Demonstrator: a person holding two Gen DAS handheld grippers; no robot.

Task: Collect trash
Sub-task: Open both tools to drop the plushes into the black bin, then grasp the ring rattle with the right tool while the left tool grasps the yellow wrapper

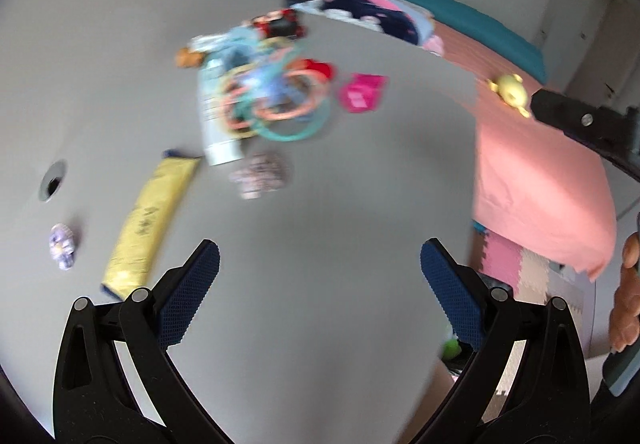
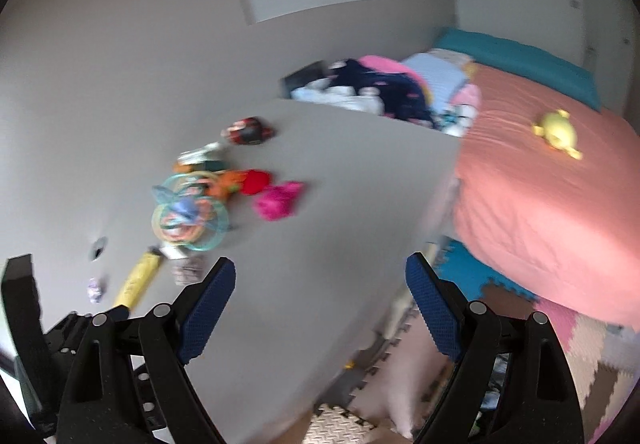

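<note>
Both views are blurred. On the grey table [image 1: 320,204] lie a long yellow wrapper [image 1: 150,220], a white tube [image 1: 216,116] under a tangle of coloured rings [image 1: 276,100], a crumpled patterned scrap [image 1: 262,176], a pink crumpled piece [image 1: 362,92] and a small purple wad [image 1: 62,246]. My left gripper [image 1: 320,264] hangs open over bare table, nearer than all of them, holding nothing. My right gripper [image 2: 320,284] is also open and empty above the table's near right part; the yellow wrapper [image 2: 138,280], rings [image 2: 188,216] and pink piece [image 2: 278,200] lie ahead to its left.
A round cable hole [image 1: 52,182] sits at the table's left. To the right stands a bed with a pink sheet [image 1: 536,180], a yellow plush toy [image 1: 510,94] and a clothes pile [image 1: 368,12]. Foam floor mats [image 2: 580,344] lie below. A hand [image 1: 628,296] shows at the right edge.
</note>
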